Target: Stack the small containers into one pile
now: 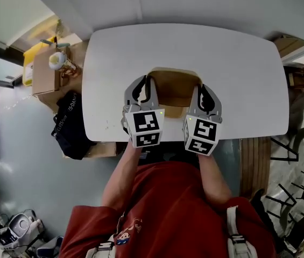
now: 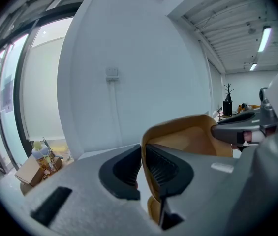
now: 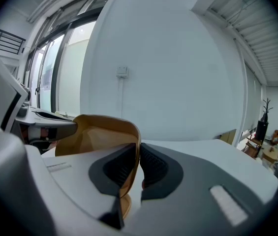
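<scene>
A tan, open-topped small container is held over the near edge of the white table. My left gripper is shut on its left wall, and my right gripper is shut on its right wall. In the left gripper view the thin tan wall is pinched between the dark pads of the left gripper, with the right gripper's finger across from it. The right gripper view mirrors this, the right gripper shut on the wall of the container. A second tan piece shows just below it.
Left of the table, a cardboard box with a bottle on it and a black bag sit on the floor. Chairs stand at the right. My red-sleeved arms reach over the table's near edge.
</scene>
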Tool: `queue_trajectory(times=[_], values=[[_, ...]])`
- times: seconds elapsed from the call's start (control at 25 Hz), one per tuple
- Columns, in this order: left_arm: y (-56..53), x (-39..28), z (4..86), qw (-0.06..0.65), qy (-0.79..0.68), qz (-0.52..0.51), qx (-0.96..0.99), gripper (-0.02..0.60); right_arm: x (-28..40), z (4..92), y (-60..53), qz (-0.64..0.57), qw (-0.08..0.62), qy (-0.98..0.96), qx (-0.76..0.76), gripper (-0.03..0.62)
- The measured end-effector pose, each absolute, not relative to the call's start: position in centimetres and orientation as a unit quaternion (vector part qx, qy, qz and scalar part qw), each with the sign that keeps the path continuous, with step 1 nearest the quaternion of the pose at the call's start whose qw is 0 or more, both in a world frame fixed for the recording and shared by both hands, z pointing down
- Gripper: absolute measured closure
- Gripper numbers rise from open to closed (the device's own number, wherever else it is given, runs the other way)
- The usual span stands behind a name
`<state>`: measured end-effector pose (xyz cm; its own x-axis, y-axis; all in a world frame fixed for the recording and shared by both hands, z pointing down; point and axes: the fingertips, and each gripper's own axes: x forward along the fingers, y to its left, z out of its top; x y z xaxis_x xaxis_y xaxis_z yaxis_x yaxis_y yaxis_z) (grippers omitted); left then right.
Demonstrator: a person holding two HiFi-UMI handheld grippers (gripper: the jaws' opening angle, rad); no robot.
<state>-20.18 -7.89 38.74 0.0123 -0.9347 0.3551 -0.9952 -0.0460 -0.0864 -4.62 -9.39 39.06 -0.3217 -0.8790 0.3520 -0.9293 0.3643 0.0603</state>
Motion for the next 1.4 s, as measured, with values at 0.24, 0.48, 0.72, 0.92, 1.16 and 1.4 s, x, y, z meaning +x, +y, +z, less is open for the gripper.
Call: queue_trajectory(times=[0.24,0.48,0.72,0.92,1.16,1.4], values=[[-6.4,-22.1,38.9,0.102,-0.657,0.157,0.730,0.548,-6.5,39.1,-7.1,0.087,0.171,-0.790,0.582,0.565],[-6.3,-22.1,39.0,0.109,-0.641,0.163,0.742,0.549,-6.5,39.5,-6.4,0.104,0.174,-0.780,0.592,0.565],[-6.6,-21.7,39.5,0.109,-0.638,0.176,0.742,0.549,-6.1,40.4,-6.8,0.117,0.175,-0.780,0.589,0.565],[-7.0,-21.5,40.0,0.112,-0.638,0.180,0.741,0.549,-5.9,41.0,-7.2,0.125,0.177,-0.781,0.586,0.565],[-7.1,-21.2,41.0,0.121,-0.634,0.190,0.740,0.549,-5.7,42.0,-7.3,0.141,0.187,-0.779,0.581,0.565],[-6.9,-21.1,42.4,0.139,-0.629,0.206,0.737,0.549,-5.6,43.6,-7.3,0.175,0.202,-0.778,0.568,0.565]])
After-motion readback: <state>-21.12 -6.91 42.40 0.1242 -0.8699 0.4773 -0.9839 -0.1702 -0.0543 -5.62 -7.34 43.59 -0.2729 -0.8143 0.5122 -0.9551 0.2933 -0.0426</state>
